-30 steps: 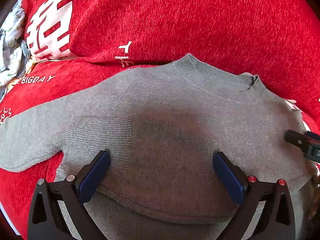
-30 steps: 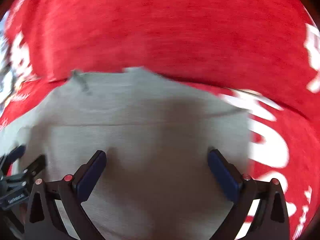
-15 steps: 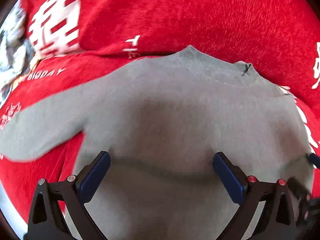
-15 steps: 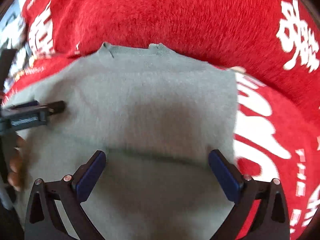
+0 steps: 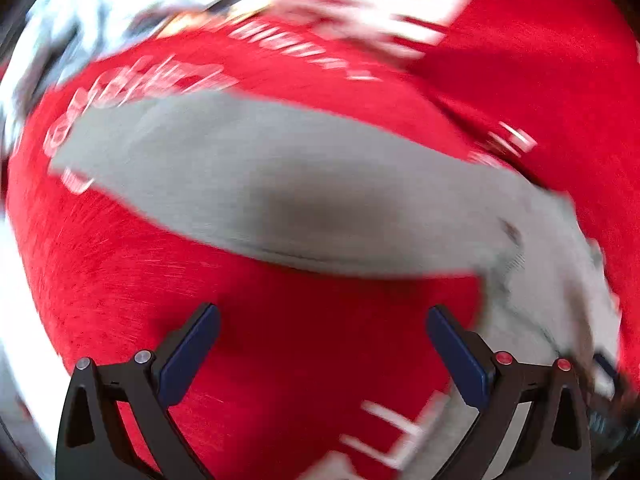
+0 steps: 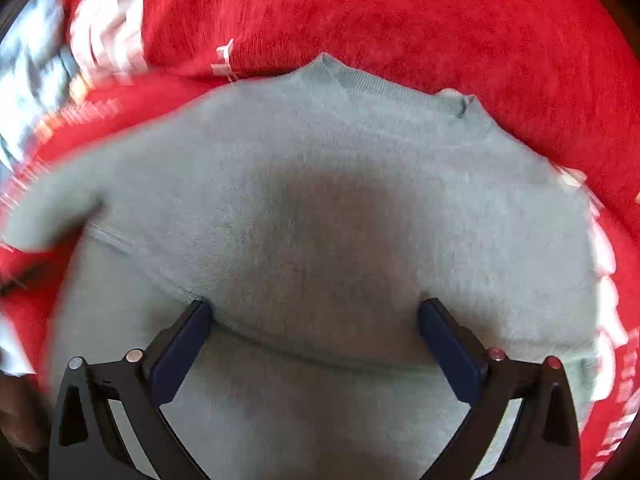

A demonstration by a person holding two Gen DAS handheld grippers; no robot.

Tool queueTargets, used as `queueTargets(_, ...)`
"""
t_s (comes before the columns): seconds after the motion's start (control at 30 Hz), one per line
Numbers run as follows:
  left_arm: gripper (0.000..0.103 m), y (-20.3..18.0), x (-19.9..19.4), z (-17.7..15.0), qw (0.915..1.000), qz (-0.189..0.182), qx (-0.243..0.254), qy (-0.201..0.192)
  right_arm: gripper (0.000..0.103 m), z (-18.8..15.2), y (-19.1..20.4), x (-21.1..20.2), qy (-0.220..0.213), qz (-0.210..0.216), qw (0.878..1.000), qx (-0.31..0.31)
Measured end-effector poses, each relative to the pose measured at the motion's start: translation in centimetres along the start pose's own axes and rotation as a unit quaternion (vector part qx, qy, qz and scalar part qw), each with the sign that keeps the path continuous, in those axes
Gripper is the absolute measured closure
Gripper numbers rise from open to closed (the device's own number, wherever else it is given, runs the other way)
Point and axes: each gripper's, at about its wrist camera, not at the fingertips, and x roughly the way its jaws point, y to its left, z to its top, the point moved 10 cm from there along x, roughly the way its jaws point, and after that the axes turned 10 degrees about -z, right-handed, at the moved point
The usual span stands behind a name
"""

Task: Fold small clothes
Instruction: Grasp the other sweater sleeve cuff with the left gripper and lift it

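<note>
Both grippers spread wide, holding nothing: right gripper hovers over the grey sweater lying flat on the red blanket, while left gripper has swung off the sweater body toward its outstretched sleeve, view now motion-blurred.

A grey sweater of soft, matt knit, its collar finely ribbed, lies on a red blanket of fuzzy, plush cloth printed with flat white lettering. The right gripper shows matt black plastic arms, smooth dark-blue pads and small glossy red and silvery studs; the left gripper looks alike, though blurred.
</note>
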Motion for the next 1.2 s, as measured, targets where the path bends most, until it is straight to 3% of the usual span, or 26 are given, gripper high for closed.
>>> queueTargets(0.07,0.0,1.3,-0.8,1.3,0.9982,-0.047,-0.032,-0.021,0.0,0.3,2.2,-1.1,-0.008,0.028,1.0,-0.006)
queueTargets(0.17,0.0,4.1,-1.2,3.1,0.9975,-0.021,-0.056,-0.038,0.0,0.8,5.5,-2.8,-0.044,0.027,0.997,-0.058)
queueTargets(0.27,0.0,5.8,-1.1,5.3,0.9952,-0.031,-0.072,-0.058,0.0,1.1,9.9,-3.5,-0.058,0.039,0.989,-0.129)
queueTargets(0.4,0.0,7.2,0.0,8.8,0.995,-0.029,-0.077,-0.057,0.0,2.7,14.4,-2.8,-0.082,-0.012,0.972,-0.221)
queueTargets(0.53,0.0,7.8,0.6,12.1,0.9934,-0.042,-0.083,-0.067,0.0,5.0,16.6,-1.5,-0.073,-0.034,0.969,-0.233)
queueTargets(0.67,0.001,8.3,0.8,13.5,0.9902,-0.059,-0.094,-0.085,0.0,6.3,18.2,-2.9,-0.077,0.017,0.972,-0.223)
queueTargets(0.73,0.03,9.1,0.2,13.6,0.9901,-0.039,-0.088,-0.102,0.0,7.0,18.2,-4.0,-0.085,0.048,0.973,-0.21)
queueTargets(0.8,0.05,9.6,0.1,13.6,0.9911,-0.024,-0.075,-0.107,0.0,8.4,17.1,-4.2,-0.084,0.07,0.979,-0.172)
queueTargets(0.83,0.063,9.9,0.0,13.7,0.9909,-0.023,-0.071,-0.112,0.0,9.3,16.3,-3.8,-0.081,0.072,0.983,-0.148)
queueTargets(0.9,0.08,10.5,0.1,13.7,0.9907,-0.021,-0.073,-0.113,0.0,10.4,14.5,-1.9,-0.059,0.047,0.992,-0.103)
queueTargets(1.03,0.09,11.1,-0.3,13.9,0.9897,-0.041,-0.086,-0.107,0.0,9.9,13.8,3.1,0.0,-0.055,0.988,-0.145)
queueTargets(1.2,0.092,9.3,-2.4,14.5,0.9877,-0.045,-0.056,-0.139,0.0,10.1,15.0,4.6,0.009,-0.062,0.989,-0.133)
